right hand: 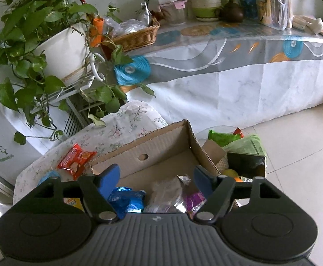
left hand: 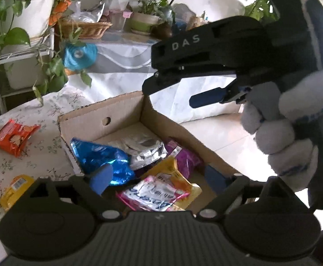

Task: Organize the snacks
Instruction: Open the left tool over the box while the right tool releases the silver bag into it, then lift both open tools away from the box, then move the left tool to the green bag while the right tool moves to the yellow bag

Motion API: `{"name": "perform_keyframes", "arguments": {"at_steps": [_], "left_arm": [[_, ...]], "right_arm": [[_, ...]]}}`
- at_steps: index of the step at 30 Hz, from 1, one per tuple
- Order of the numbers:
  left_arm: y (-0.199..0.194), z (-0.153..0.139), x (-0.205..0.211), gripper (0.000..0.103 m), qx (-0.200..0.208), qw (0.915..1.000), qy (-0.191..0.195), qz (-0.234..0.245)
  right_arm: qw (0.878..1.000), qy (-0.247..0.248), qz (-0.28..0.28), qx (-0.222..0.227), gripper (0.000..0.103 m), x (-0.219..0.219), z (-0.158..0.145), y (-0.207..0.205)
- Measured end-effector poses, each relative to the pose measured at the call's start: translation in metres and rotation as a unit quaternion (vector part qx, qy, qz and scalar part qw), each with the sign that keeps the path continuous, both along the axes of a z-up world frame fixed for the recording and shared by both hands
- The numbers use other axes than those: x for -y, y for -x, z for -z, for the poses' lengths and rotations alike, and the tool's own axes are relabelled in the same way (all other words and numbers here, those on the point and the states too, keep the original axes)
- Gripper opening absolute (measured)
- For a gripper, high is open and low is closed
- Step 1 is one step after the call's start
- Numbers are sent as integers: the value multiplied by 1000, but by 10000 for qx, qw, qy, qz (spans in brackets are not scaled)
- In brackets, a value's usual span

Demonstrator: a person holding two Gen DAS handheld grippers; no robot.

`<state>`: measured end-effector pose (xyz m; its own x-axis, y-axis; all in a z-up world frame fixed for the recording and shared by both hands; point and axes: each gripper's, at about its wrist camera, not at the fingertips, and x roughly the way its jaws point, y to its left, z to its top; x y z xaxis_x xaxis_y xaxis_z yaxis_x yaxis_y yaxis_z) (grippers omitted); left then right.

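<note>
Table: floral-cloth table (left hand: 50, 102) carries your brown cardboard box (left hand: 121, 113).
Next: orange snack packet (left hand: 13, 137) left of box, nearer your left gripper (left hand: 159, 177).
Tongs: left gripper and right gripper (right hand: 157, 177) both released, empty.

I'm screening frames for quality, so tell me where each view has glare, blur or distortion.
Left wrist view: bright window light washes out the floor, the right tool looms soft and close, and foil glare hits the blue snack bag. Right wrist view: fisheye bends the long table, and the snacks between the tool's pads are blurred.
</note>
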<state>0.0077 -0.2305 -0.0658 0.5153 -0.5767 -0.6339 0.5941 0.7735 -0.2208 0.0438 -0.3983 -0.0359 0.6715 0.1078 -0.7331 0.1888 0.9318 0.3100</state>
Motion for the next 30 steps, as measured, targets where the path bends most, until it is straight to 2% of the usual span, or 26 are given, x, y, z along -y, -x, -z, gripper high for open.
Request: {"name": "perform_keyframes", "arguments": {"at_steps": [16,25,30], "left_arm": [[-8,-23,-68,93,-42,9967,-38,-808],[-17,-38,-113,93,26,9899,-10,-1415],[-22,-46,-140,94,62,9832,-29,-1826]], "right_arm": [[9988,-133,-432,190,82,-29,-6,-8],[9972,-160,-676,268,83,-50,-8,-13],[9956,-146,-880,291,84,-66,-9,-17]]}}
